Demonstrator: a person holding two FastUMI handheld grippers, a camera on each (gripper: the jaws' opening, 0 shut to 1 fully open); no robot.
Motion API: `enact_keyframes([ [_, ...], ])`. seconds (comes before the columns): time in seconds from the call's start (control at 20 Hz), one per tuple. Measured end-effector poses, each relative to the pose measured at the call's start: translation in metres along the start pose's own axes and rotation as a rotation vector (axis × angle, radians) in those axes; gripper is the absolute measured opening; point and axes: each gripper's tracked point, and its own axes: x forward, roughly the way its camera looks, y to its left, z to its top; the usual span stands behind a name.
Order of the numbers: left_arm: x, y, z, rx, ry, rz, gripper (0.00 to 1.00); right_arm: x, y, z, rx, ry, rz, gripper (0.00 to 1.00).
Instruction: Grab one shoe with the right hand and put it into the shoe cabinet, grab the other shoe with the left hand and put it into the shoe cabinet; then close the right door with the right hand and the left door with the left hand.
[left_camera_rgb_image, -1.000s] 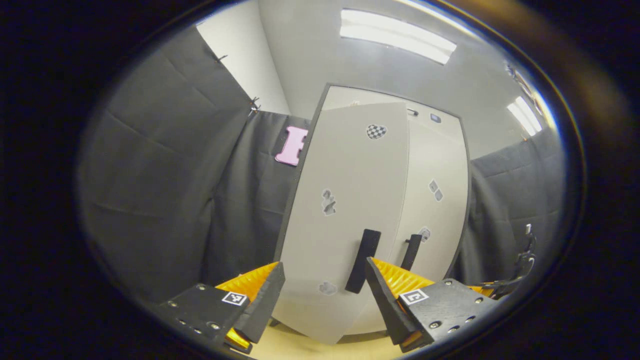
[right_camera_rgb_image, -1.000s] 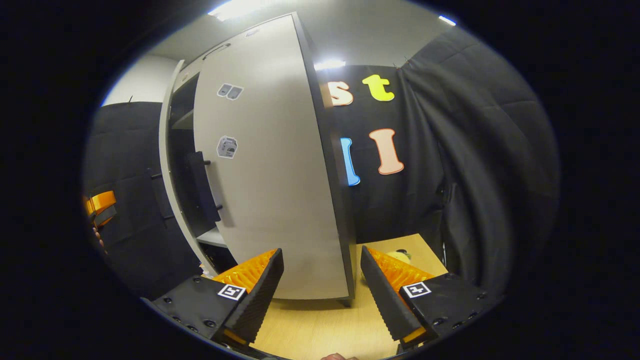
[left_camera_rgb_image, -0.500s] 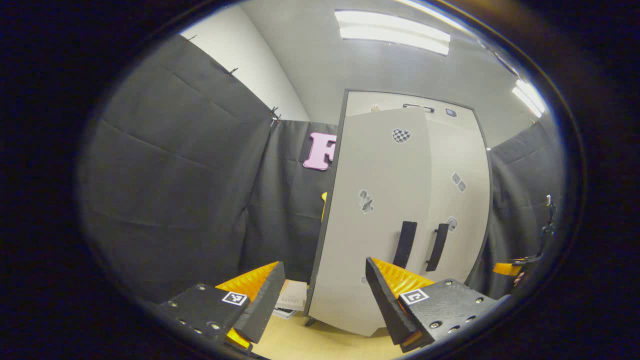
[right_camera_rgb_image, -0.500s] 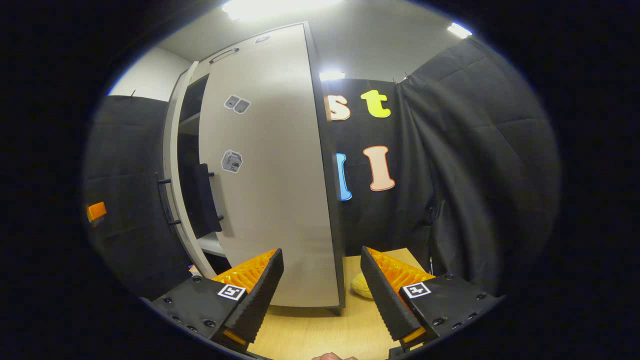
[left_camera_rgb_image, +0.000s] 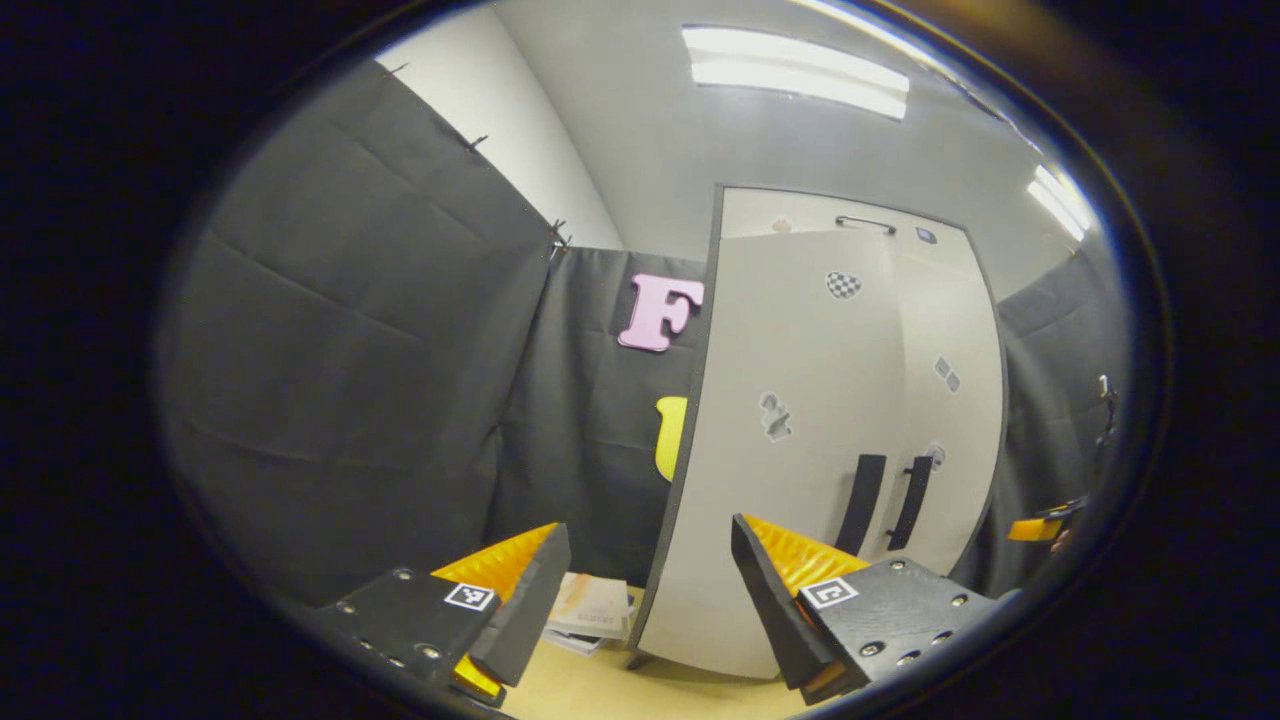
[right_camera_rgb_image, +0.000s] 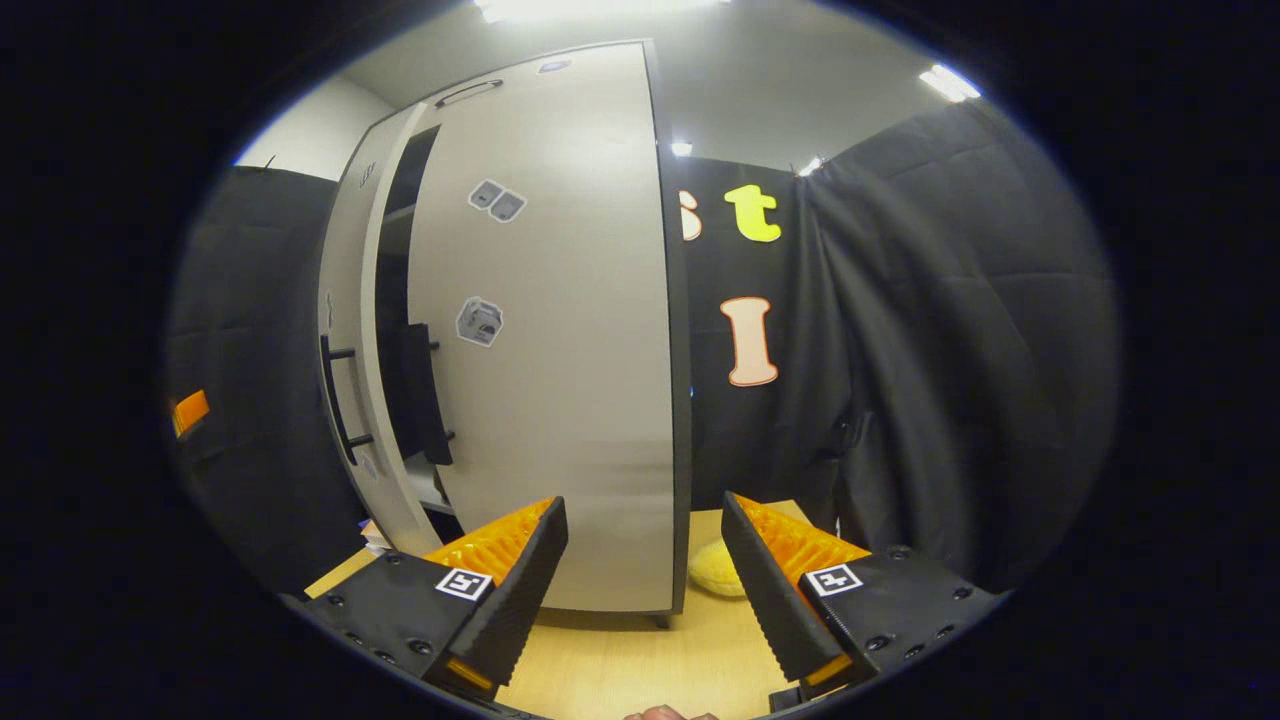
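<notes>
Wooden table (right_camera_rgb_image: 640, 670), shoe cabinet (right_camera_rgb_image: 560, 400), left door (right_camera_rgb_image: 345, 330) ajar

Shoe cabinet (right_camera_rgb_image: 560, 400) with smooth matt grey door panels and matt black handles (left_camera_rgb_image: 862, 490), on a pale wood-grain floor (right_camera_rgb_image: 640, 660); gripper fingers (right_camera_rgb_image: 505, 590) of ribbed orange and matt black plastic.

A small stack of books (left_camera_rgb_image: 592, 612) lies on the wooden floor (right_camera_rgb_image: 640, 655). A yellow soft thing (right_camera_rgb_image: 712, 572) sits on the floor near the black curtain (right_camera_rgb_image: 930, 360).
</notes>
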Motion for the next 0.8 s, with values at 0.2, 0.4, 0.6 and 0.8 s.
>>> enact_keyframes([
  [0.2, 0.000, 0.027, 0.001, -0.071, -0.015, -0.011, 0.94, -0.016, 0.006, 0.010, 0.049, -0.033, -0.034, 0.98],
  [0.4, -0.006, 0.042, 0.003, -0.084, -0.040, -0.013, 0.94, -0.032, -0.002, 0.003, 0.063, -0.063, -0.069, 0.98],
  [0.6, -0.012, 0.036, 0.001, -0.060, -0.035, -0.064, 0.94, -0.046, -0.009, -0.009, 0.045, -0.062, -0.103, 0.98],
  [0.8, -0.010, 0.029, -0.008, 0.017, 0.001, -0.099, 0.93, -0.064, -0.018, -0.008, 0.015, -0.081, -0.154, 0.98],
])
